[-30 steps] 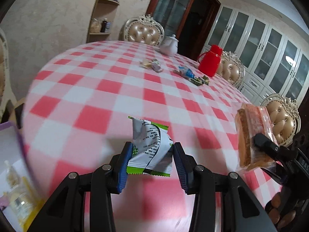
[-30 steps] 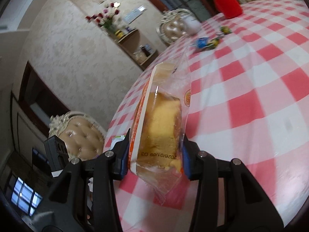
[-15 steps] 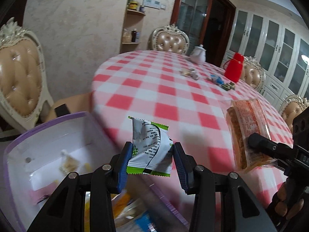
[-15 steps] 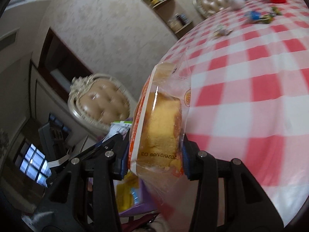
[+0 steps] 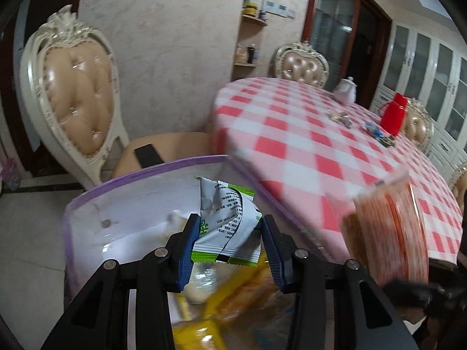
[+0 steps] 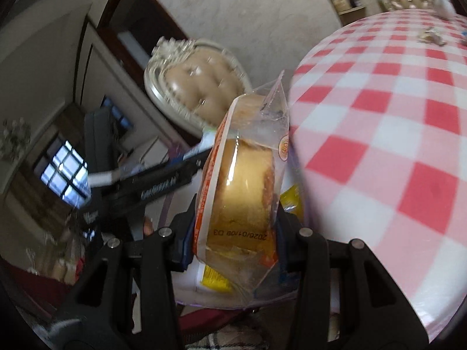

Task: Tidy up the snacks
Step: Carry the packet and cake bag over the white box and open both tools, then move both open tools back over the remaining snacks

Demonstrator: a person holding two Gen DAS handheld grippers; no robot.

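A: Purple-rimmed bin [image 5: 87, 201] sat beside the checked table [image 5: 306, 145], low enough to drop snacks in. Right gripper [image 6: 233, 227] was clamped on the bagged cake [image 6: 245, 192] above it.

B: Left gripper [image 5: 227, 242] pinched the green-white sachet [image 5: 224, 218] over the bin. Only the left view showed loose snacks [image 5: 376, 131] remaining on the table; only the right showed the cake's date stamp.

Your left gripper [image 5: 227, 242] has matt black plastic arms and blue ribbed pads pinching a crinkled, glossy foil-like sachet [image 5: 226, 224]. Your right gripper [image 6: 235, 227] clamps a cake [image 6: 242, 201] in clear shiny film. Below sits a smooth, glossy purple-rimmed plastic bin [image 5: 87, 210]. The checked tablecloth [image 5: 306, 145] looks smooth; the chair [image 5: 78, 93] is shiny tufted leatherette.
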